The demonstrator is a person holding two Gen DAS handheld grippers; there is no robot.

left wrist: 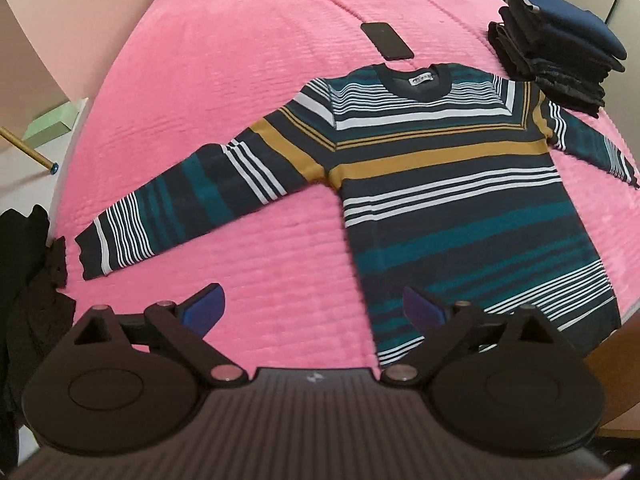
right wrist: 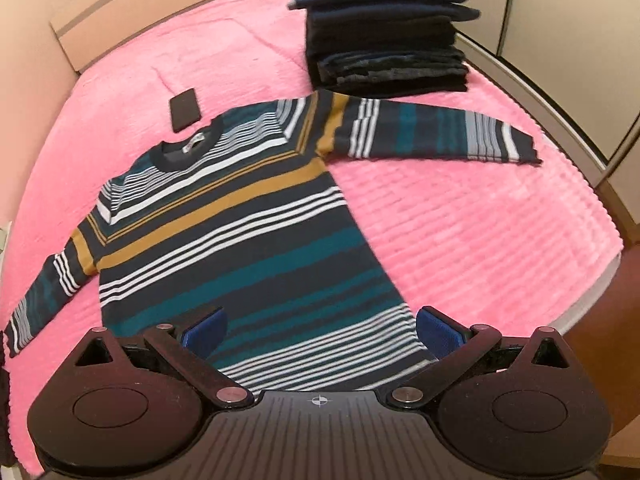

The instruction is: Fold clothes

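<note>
A striped sweater [left wrist: 440,184] in navy, teal, white and mustard lies flat and face up on the pink bedspread [left wrist: 240,100], both sleeves spread out. My left gripper [left wrist: 314,308] hovers open above the blanket near the hem's left corner, holding nothing. In the right wrist view the same sweater [right wrist: 248,236] fills the middle. My right gripper [right wrist: 320,330] stands open over the hem's striped band, its blue pads [right wrist: 436,336] wide apart and empty.
A dark phone [left wrist: 387,41] lies just beyond the collar, also seen as the phone [right wrist: 184,114]. A stack of folded dark clothes [right wrist: 384,36] sits by the right sleeve. Black garments [left wrist: 24,300] hang at the bed's left edge. Wooden bed frame [right wrist: 560,128] borders the right side.
</note>
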